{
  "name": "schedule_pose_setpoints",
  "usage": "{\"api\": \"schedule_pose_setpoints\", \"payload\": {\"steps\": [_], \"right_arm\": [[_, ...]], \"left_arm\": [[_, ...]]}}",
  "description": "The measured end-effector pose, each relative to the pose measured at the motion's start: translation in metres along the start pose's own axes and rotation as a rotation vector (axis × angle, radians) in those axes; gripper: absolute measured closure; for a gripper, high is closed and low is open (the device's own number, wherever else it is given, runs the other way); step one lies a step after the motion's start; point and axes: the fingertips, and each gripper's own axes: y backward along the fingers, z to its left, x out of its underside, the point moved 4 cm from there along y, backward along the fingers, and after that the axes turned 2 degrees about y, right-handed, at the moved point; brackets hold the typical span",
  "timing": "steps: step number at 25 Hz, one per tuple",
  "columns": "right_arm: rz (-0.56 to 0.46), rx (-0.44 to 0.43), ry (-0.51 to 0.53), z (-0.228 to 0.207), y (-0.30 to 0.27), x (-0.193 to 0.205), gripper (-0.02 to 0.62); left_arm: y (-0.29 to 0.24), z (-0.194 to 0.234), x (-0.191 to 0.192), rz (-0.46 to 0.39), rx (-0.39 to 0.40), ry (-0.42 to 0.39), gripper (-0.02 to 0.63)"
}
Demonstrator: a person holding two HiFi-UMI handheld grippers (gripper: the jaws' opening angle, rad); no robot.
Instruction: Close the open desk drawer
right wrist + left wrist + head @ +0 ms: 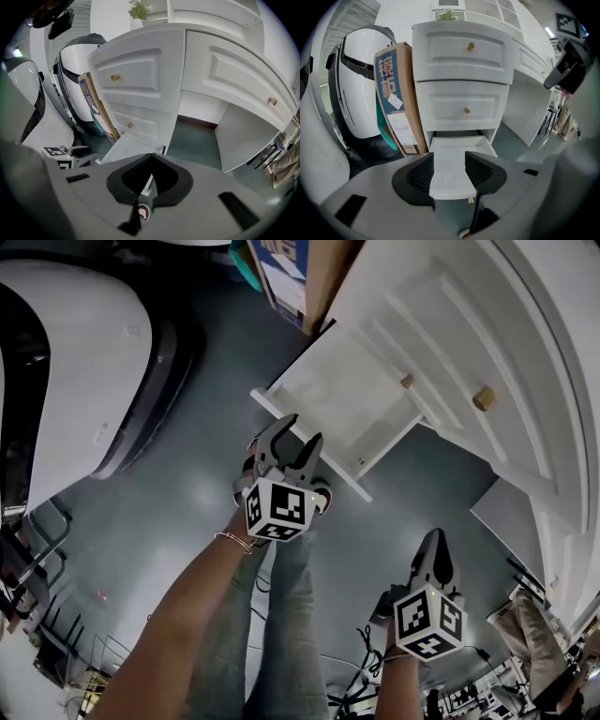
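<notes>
In my left gripper view, the cardboard box (401,108) carries a blue panel (388,77) with 2 white Chinese characters, 镜柜. Its 2 white stickers (395,101) bear print too small to read. My left marker cube (278,509) and right marker cube (428,622) show only black-and-white square codes.

So the open drawer (457,164) sits at the bottom of the desk (506,117), right under two other drawers (464,49). A cardboard box (396,98) leans just beside the desk's left side.
</notes>
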Motion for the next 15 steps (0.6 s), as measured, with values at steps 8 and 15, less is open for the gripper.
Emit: {"api": "schedule_pose_setpoints", "payload": {"steps": [8,15], "right_arm": [[0.036,0.001,0.021,0.027,-0.01,0.03,0.588],[0.053,-0.016,0.086,0.046,-0.02,0.035,0.588]], "left_arm": [[0.0,0.008,0.075,0.094,0.02,-0.001,0.391],[-0.01,0.009,0.106,0.086,0.101,0.017,0.385]]}}
